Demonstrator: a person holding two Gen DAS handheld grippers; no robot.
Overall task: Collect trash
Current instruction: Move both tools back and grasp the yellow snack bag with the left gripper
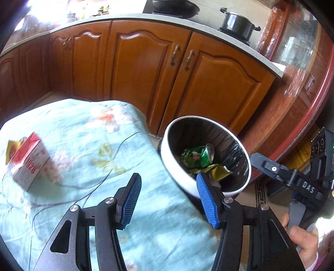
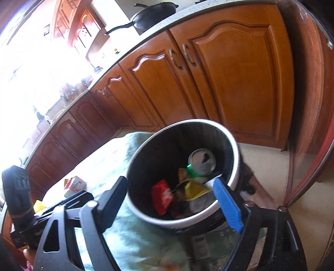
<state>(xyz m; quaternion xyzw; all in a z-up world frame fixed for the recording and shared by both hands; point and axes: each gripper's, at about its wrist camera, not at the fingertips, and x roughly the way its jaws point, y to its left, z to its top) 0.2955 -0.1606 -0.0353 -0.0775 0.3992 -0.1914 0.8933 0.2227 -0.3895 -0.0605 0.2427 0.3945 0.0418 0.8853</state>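
Note:
A white round trash bin [image 1: 177, 166] with a black liner stands beside the table's right edge; it also shows in the right wrist view [image 2: 146, 216]. In it lie a crushed green can [image 1: 198, 155], yellow wrappers [image 1: 219, 171] and a red packet [image 2: 161, 197]. A red and white carton [image 1: 29, 162] lies on the light blue floral tablecloth [image 1: 94, 146] at the left. My left gripper [image 1: 169, 198] is open and empty above the cloth by the bin. My right gripper [image 2: 173, 193] is open and empty over the bin's mouth.
Brown wooden kitchen cabinets [image 1: 146, 62] run behind the table and bin, with a black pot [image 1: 238, 23] and a wok [image 2: 152, 16] on the counter. A glass-fronted cabinet [image 1: 302, 73] stands at the right. The other gripper's black body [image 1: 292, 177] is at the right.

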